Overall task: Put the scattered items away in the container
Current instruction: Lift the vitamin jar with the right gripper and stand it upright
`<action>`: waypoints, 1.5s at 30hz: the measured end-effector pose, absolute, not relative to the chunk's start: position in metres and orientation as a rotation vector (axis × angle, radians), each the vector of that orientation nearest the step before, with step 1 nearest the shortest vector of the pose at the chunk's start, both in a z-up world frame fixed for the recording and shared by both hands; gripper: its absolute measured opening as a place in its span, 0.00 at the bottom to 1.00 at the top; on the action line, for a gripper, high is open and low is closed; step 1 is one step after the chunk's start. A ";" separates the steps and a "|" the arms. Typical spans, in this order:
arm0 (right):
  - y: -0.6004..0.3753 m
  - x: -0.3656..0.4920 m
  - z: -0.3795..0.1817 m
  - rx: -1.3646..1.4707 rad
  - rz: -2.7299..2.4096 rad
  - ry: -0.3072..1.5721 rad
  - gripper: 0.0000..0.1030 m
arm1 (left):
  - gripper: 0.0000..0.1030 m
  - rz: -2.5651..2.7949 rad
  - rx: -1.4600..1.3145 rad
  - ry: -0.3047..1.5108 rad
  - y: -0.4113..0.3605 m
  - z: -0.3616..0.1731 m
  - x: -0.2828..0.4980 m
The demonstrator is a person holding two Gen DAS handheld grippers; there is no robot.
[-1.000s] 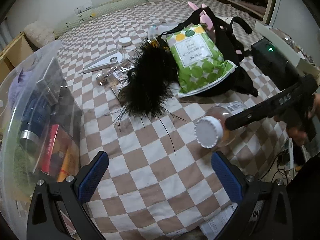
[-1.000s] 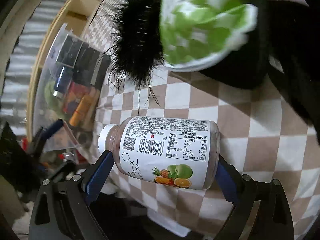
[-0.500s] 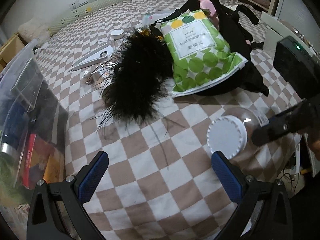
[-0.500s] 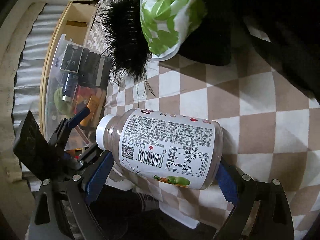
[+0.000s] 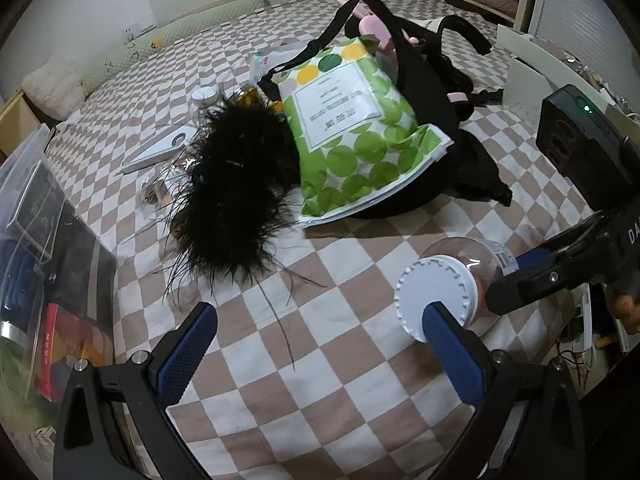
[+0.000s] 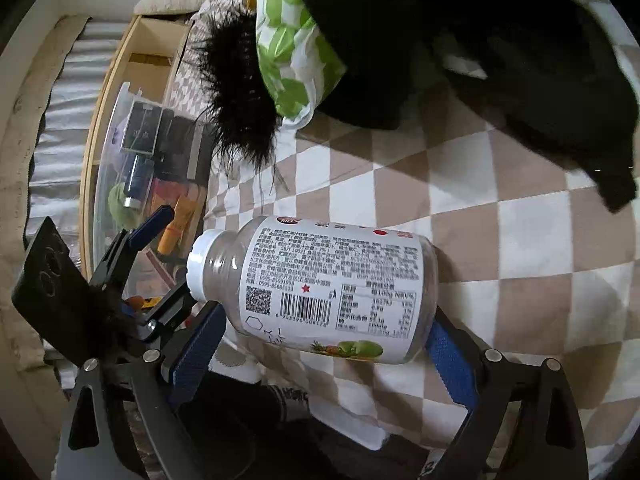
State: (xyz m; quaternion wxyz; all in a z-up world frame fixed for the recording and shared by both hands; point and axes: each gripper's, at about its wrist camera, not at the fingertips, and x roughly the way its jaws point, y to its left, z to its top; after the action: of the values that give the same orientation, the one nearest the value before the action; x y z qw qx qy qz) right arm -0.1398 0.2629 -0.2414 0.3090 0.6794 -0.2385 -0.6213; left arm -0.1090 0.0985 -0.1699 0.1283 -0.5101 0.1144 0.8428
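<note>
Container: clear plastic storage bin [image 5: 28,216] sits at the far left edge of the checked bedspread [image 5: 320,360], already holding a dark box, a blue cylinder and red packets. That is your drop target.

Left tongs: your left gripper [image 5: 320,344] hangs low over bare bedspread, jaws spread wide, nothing between them. Its right blue pad lies close in front of the bottle cap in this view; I cannot tell whether they touch.

Middle clutter: black feather tuft [image 5: 232,196], a green-dotted white plastic pouch [image 5: 352,140] and a black strapped bag [image 5: 424,92] lie between you and the far items. All untidied.

Task item: clear plastic bottle with white screw cap and printed label [image 6: 332,288] lies on its side, cap towards the bin, lengthways between the right pads.

Right tongs: your right gripper [image 6: 324,344] brackets the bottle at shoulder and base. Pads look to be on it, though contact is partly hidden, so I judge it held but not firmly proven.

Step in hand: carrying the bottle to the bin, I judge.

Advice: keep squeeze steady, since a smooth round bottle gripped end to end may slip. Lift clear of the feathers, swing left, and pull the left gripper aside first.

Release: lower inside the bin wall before you let go.
</note>
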 end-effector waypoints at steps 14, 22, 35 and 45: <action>0.290 -0.144 -0.212 1.755 -1.887 -0.493 0.99 | 1.00 2.445 -1.397 0.295 0.125 -0.154 -0.110; 0.313 -0.146 -0.188 1.657 -2.019 -0.531 0.99 | 1.00 2.372 -1.373 0.272 0.160 -0.147 -0.109; 0.324 -0.130 -0.151 1.416 -2.243 -0.308 0.99 | 1.00 2.249 -1.292 0.152 0.172 -0.128 -0.094; 0.275 -0.108 -0.147 1.229 -2.255 0.105 1.00 | 0.98 2.161 -1.243 0.320 0.177 -0.133 -0.056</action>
State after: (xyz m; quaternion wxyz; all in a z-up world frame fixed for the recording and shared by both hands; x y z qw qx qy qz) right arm -0.1082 0.2749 -0.1469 0.2818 0.4587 0.0393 -0.8418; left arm -0.0564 0.1771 -0.1333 0.3091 -0.4703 0.1212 0.8177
